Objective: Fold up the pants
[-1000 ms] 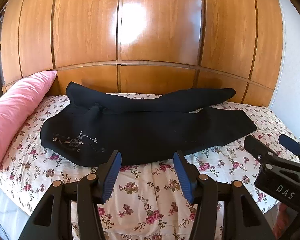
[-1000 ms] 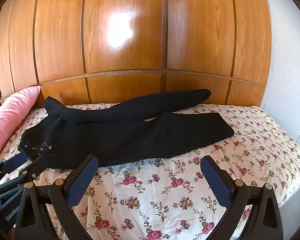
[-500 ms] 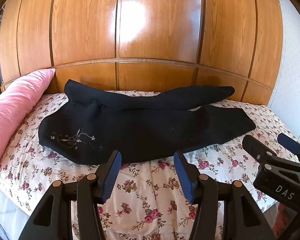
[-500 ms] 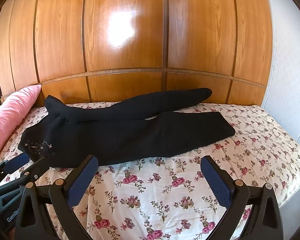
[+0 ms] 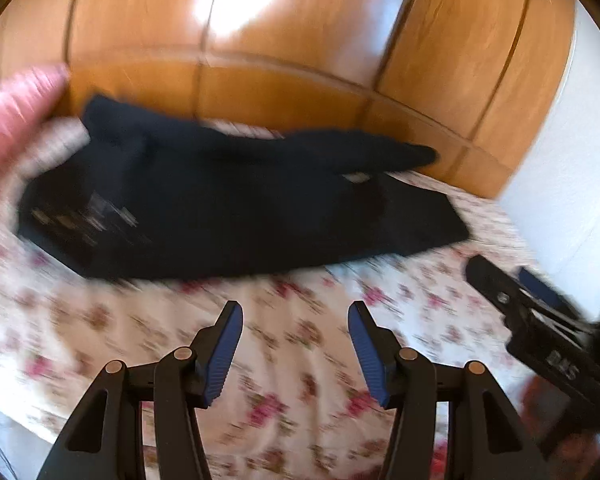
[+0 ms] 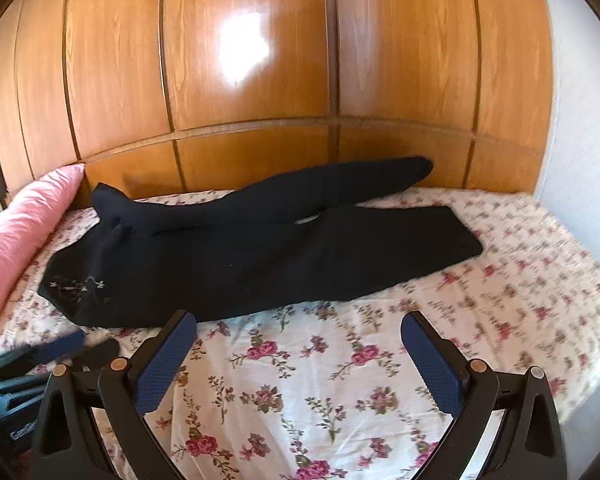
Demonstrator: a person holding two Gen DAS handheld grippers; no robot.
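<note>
Lying unfolded across the bed point(image 6: 520, 280), the pants point(image 6: 260, 256) risk bunching if only one layer is pinched; both grippers' jaws are held apart, empty.

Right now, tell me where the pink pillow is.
In the right wrist view, the pink pillow lies at the bed's far left, against the wooden headboard, beside the black pants.

A: What do the left tongs point(image 5: 295, 322) look like?
B: Black frame, ribbed blue pads, brass-coloured screws.
A: And the right tongs point(image 6: 299, 334)?
B: Same build; white lettering, blurred, on the body.
</note>
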